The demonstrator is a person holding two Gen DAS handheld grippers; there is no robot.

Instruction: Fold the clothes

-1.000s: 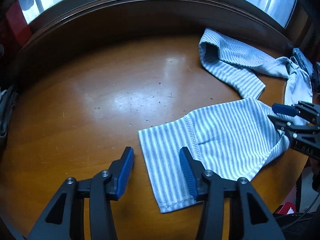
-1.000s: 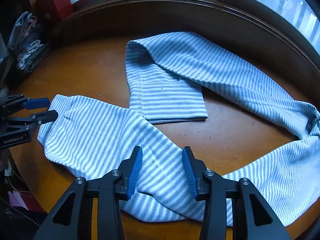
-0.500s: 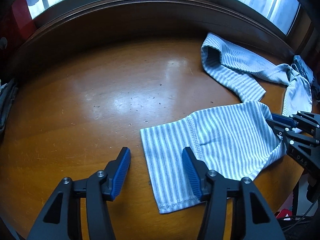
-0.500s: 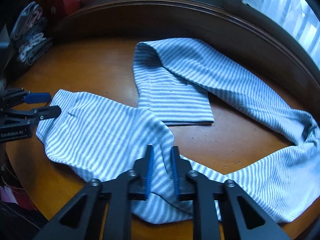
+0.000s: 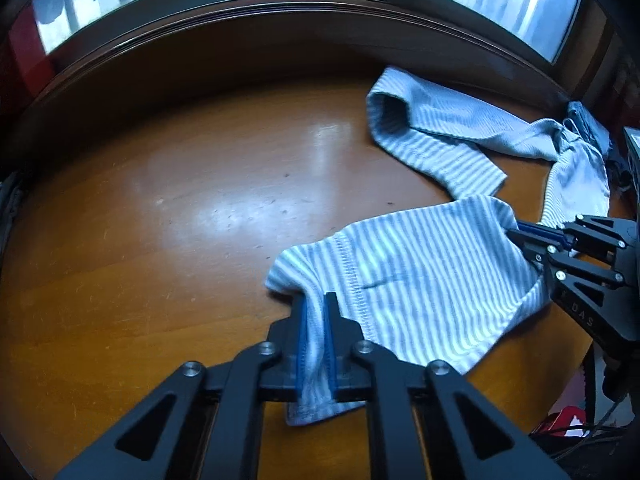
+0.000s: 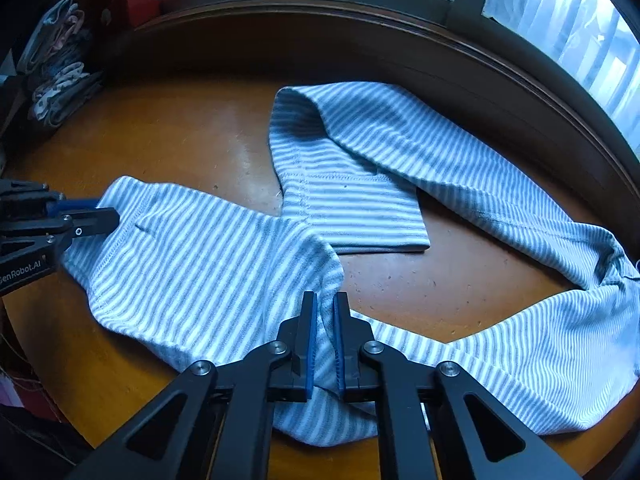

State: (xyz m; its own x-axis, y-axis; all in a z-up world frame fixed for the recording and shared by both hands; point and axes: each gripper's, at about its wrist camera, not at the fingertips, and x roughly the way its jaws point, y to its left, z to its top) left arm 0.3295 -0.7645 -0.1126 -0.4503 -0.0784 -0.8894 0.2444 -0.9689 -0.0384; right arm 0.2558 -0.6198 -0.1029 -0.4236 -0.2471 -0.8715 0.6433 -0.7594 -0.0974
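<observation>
Both pairs of blue-padded fingers pinch the blue-and-white striped knit trousers (image 6: 208, 264) on the round wooden table (image 5: 160, 216): left gripper (image 5: 315, 320) at the near leg's cuff, right gripper (image 6: 325, 320) mid-leg. Lifting together, keeping the span taut, should fold it cleanly.

a glossy brown wooden surface (image 5: 168, 216) with a curved far rim below the windows. on it lies a blue-and-white striped garment (image 6: 460, 184), spread loosely with one cuffed end folded back on itself and another stretch sprawled toward the near edge. a small heap of folded clothes (image 6: 56, 76) sits at the surface's far left corner.
</observation>
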